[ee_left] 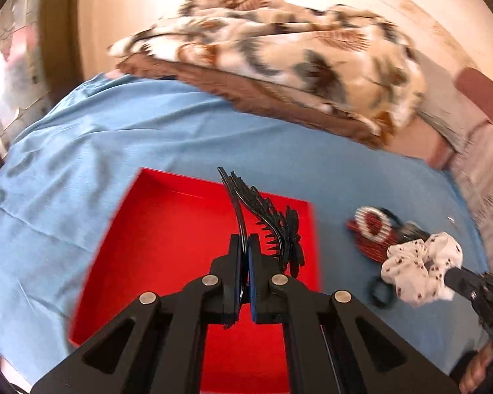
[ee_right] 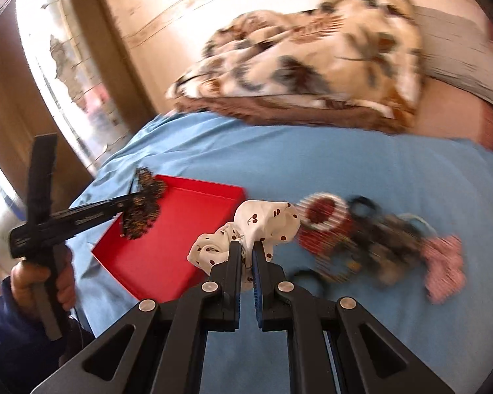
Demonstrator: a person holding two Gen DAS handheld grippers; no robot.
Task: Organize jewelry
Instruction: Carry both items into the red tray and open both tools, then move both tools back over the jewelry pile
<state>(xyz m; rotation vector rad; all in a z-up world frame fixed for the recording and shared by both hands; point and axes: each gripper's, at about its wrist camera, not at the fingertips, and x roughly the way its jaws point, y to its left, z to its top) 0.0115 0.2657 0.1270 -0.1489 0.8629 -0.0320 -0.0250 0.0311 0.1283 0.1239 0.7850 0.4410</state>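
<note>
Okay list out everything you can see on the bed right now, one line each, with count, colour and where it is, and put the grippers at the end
Shallow red cardboard tray: one, red, on the sheet, left.
Black plastic toothed hair clip: one, black, held above the tray.
White cherry-print fabric scrunchie: one, white with dark red, held above the sheet.
Pile of remaining accessories: blurred, count unclear; red-white beaded piece, black bands, pink item; right of the tray.
Light blue bedsheet: one, covering the bed.
Patterned fleece blanket: one, cream-brown-grey, far end.
Left gripper: black, shut on the clip.
Right gripper: black, shut on the scrunchie.
</note>
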